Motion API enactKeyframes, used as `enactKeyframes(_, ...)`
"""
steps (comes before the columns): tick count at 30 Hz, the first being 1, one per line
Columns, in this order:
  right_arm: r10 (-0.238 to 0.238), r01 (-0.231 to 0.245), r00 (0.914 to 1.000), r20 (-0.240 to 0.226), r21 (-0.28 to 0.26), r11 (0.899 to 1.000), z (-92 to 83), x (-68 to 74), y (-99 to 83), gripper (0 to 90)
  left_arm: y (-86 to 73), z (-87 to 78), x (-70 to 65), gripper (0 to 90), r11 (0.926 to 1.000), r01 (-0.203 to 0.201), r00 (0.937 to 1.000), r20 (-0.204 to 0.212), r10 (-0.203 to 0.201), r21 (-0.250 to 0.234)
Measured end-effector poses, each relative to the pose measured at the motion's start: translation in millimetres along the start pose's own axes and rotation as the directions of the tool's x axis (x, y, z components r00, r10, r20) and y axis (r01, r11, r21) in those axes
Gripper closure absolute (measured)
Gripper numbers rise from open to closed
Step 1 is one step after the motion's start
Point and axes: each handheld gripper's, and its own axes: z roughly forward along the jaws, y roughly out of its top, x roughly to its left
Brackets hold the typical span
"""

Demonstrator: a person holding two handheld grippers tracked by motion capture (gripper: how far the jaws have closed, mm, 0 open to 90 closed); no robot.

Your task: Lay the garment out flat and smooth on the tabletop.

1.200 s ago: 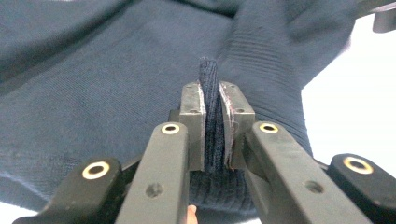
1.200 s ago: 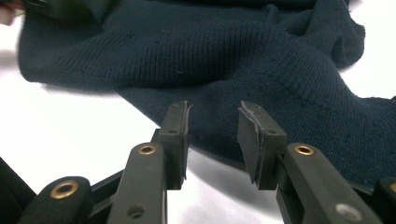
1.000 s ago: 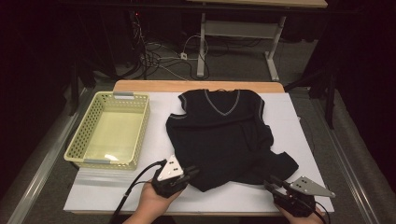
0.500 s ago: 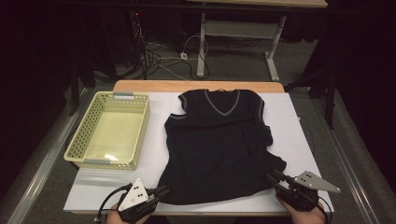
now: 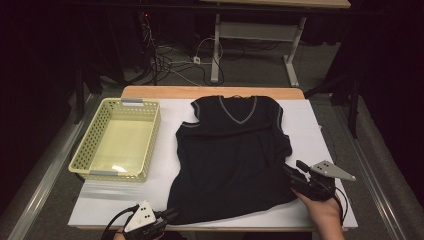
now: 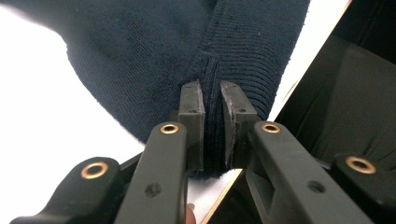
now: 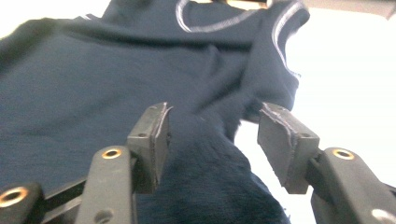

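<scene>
A dark knit vest (image 5: 232, 160) lies flat on the white sheet (image 5: 310, 135) covering the table, beside a yellow basket (image 5: 120, 140). The left gripper (image 6: 212, 100) is clamped on the ribbed hem at the near-left corner. The right gripper (image 7: 212, 122) has just been opening; its jaws straddle the right edge without pressing. A one-sided pull could skew or bunch the vest.

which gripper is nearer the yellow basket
Left. The left gripper sits at the vest's near left hem corner, just below the yellow basket. The right gripper is across the vest, at its right edge.
</scene>
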Motion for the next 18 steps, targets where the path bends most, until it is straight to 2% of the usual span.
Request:
enactKeyframes(2, 0.011, -0.011, 0.9999, 0.013, 0.049, 0.999, 7.4, -5.5, -5.1, 44.1, -0.4, 0.8, 0.9, 79.1, 1.0, -0.006, 0.9999, 0.009, 0.006, 0.007)
enactKeyframes(4, 0.011, -0.01, 0.9999, -0.009, 0.097, 0.995, 12.1, -8.9, -11.8, 51.2, 0.8, 1.1, 3.0, 79.1, 0.9999, -0.009, 0.9998, 0.019, 0.009, 0.007)
enactKeyframes(6, 0.012, -0.01, 0.9997, -0.023, 0.107, 0.994, 10.6, -8.8, -15.3, 62.0, 4.6, 0.9, 6.0, 75.7, 0.9999, 0.007, 0.9995, 0.031, -0.007, 0.008)
enactKeyframes(7, 0.008, -0.005, 0.9995, -0.031, 0.109, 0.994, 8.9, -7.3, -16.8, 71.8, 7.5, 0.3, 7.4, 72.4, 0.9998, 0.019, 0.9992, 0.034, -0.019, 0.007)
enactKeyframes(9, -0.004, 0.009, 0.9989, -0.046, 0.106, 0.994, 5.1, -4.4, -20.1, 79.6, 12.6, -2.2, 9.5, 63.4, 0.9993, 0.032, 0.9991, 0.028, -0.031, -0.018)
enactKeyframes(11, -0.017, 0.022, 0.9987, -0.049, 0.089, 0.996, -3.0, -1.0, -24.0, 81.4, 18.5, -4.5, 12.2, 53.7, 0.9978, 0.042, 0.9989, 0.023, -0.04, -0.051)
enactKeyframes(13, -0.046, 0.049, 0.9978, -0.049, 0.061, 0.997, -13.7, 1.7, -26.3, 81.4, 23.4, -4.7, 15.4, 48.7, 0.9963, 0.044, 0.9989, 0.015, -0.043, -0.074)
enactKeyframes(16, -0.043, 0.045, 0.9977, -0.053, 0.035, 0.998, -31.7, 3.8, -32.2, 80.9, 29.7, -1.8, 22.1, 46.8, 0.994, 0.052, 0.9986, 0.014, -0.051, -0.096)
enactKeyframes(18, -0.044, 0.046, 0.9979, -0.048, 0.036, 0.998, -41.2, 4.3, -37.2, 80.8, 32.8, 0.0, 26.2, 46.8, 0.9915, 0.071, 0.9974, 0.019, -0.07, -0.109)
